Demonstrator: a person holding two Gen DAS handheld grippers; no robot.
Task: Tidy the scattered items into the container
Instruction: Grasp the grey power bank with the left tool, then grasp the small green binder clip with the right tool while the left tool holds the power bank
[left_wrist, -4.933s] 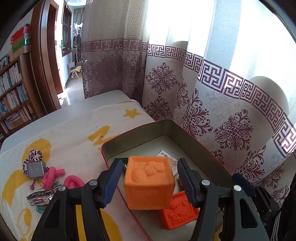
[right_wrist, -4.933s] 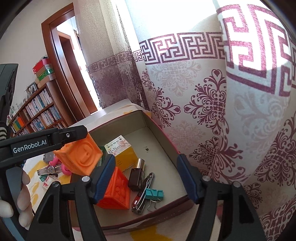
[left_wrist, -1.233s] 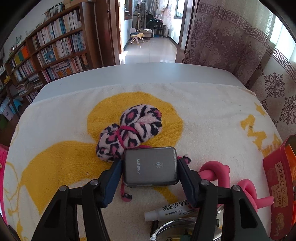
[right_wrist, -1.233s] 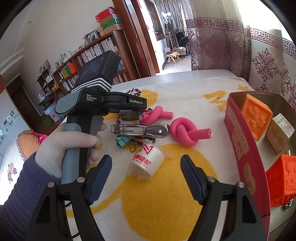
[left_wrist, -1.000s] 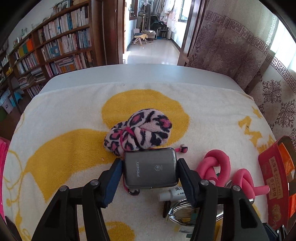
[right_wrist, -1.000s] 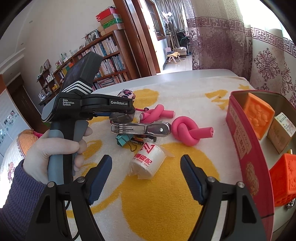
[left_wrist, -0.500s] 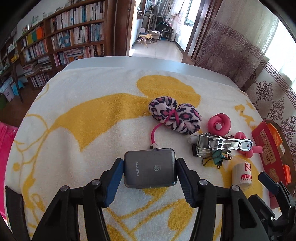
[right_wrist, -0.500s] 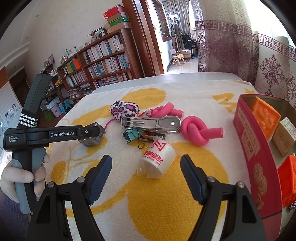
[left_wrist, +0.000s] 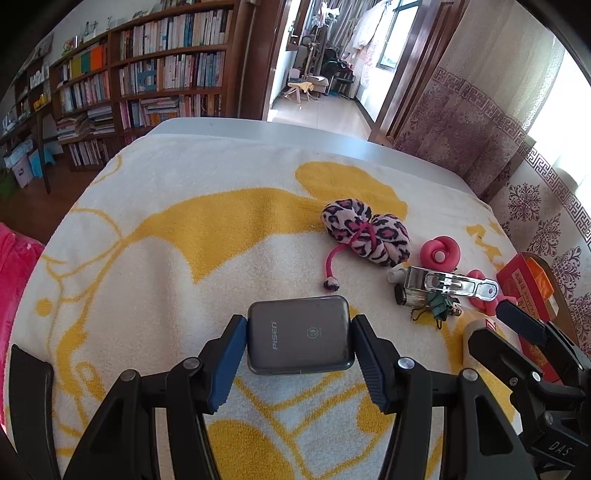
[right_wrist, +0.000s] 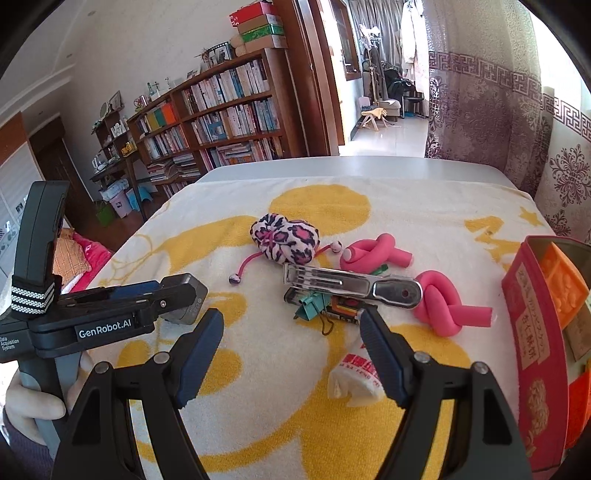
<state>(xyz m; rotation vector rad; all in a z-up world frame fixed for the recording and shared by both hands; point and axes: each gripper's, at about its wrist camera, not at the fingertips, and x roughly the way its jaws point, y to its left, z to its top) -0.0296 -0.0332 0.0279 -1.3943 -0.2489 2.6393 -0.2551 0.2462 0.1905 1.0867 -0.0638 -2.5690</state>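
Left gripper (left_wrist: 298, 341) pinches the grey rounded-rectangle PISEN power bank (left_wrist: 298, 334) by its short edges above the yellow-white towel-covered desk (left_wrist: 177, 236), likely dense, rigid, slick-shelled; right gripper (right_wrist: 291, 352) spread, empty; red tin container (right_wrist: 532, 332) at 3 o'clock.

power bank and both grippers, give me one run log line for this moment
left gripper: shut on power bank | right gripper: open, nothing held | tin: orange blocks inside
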